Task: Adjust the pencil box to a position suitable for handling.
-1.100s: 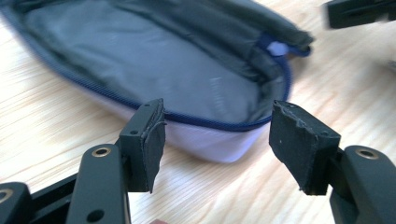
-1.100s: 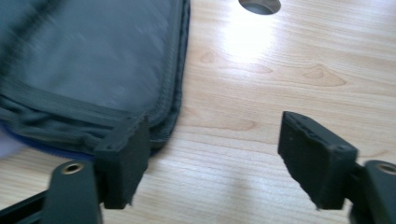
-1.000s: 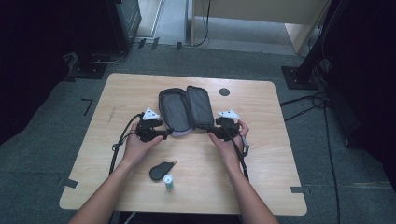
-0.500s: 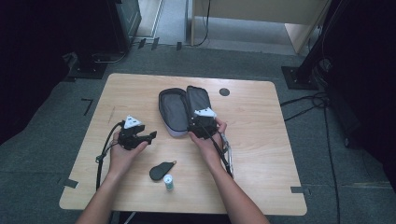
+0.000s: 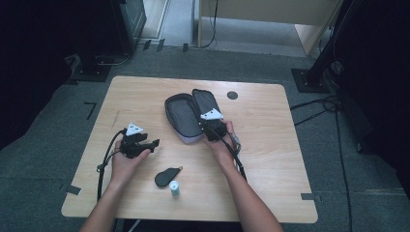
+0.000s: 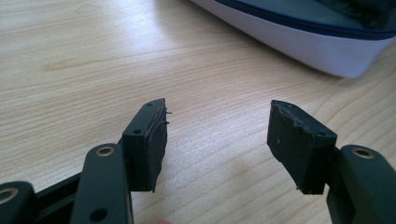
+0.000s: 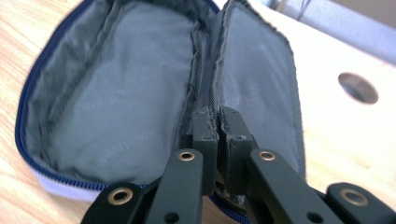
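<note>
The right gripper (image 7: 218, 122) view shows its jaws, just closing, pinched on the raised edge of the open grey-lined zip pouch (image 7: 116, 102) — nothing visible inside. Mid-table in the high view. The left gripper (image 6: 217, 135) stands half open, empty.

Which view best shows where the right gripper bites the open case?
The right gripper view: the right gripper is shut on the case at its lid edge. The high view shows it small, under the hand; the left gripper view catches just the case's pale rim.
</note>
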Demonstrator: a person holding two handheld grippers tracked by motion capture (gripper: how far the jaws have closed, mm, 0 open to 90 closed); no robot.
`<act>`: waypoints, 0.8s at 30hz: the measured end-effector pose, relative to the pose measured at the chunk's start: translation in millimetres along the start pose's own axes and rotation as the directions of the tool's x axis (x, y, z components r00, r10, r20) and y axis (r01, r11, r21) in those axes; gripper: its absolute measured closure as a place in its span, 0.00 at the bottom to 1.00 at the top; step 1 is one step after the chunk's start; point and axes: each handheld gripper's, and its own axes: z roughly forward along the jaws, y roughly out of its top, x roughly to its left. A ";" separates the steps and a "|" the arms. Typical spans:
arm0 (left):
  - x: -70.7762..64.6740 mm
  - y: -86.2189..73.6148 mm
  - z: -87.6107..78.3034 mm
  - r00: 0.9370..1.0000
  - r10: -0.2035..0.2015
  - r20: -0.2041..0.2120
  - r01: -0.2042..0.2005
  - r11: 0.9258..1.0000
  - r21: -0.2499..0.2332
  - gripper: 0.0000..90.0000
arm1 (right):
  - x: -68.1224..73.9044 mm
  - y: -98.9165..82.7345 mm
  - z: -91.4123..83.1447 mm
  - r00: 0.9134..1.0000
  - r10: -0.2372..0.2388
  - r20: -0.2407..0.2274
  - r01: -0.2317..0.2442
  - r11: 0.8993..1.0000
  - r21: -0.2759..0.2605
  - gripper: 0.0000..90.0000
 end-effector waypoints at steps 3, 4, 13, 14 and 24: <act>-0.5 0.3 -0.2 1.000 0.003 0.002 -0.003 1.000 0.003 0.43 | -15.4 -0.4 -6.3 0.997 -0.059 -0.055 0.059 0.998 -0.014 0.96; -0.7 0.2 -0.2 1.000 0.004 0.003 -0.004 1.000 0.004 0.43 | -20.5 -2.0 -7.8 0.996 -0.064 -0.055 0.063 0.998 -0.009 0.96; -0.7 -1.1 0.1 1.000 0.001 -0.007 -0.001 1.000 0.000 0.44 | -41.5 -16.1 -9.9 0.997 0.077 -0.016 -0.076 0.996 0.038 0.68; -0.2 -1.2 -0.2 1.000 0.003 -0.012 -0.004 1.000 -0.002 0.44 | -40.4 -15.8 -13.3 0.996 0.091 0.014 -0.091 0.995 0.032 0.61; 2.8 -3.1 -1.9 0.996 -0.014 -0.086 0.013 1.000 -0.014 0.44 | -36.4 -26.2 -37.9 0.914 0.404 0.014 -0.404 0.910 0.094 0.53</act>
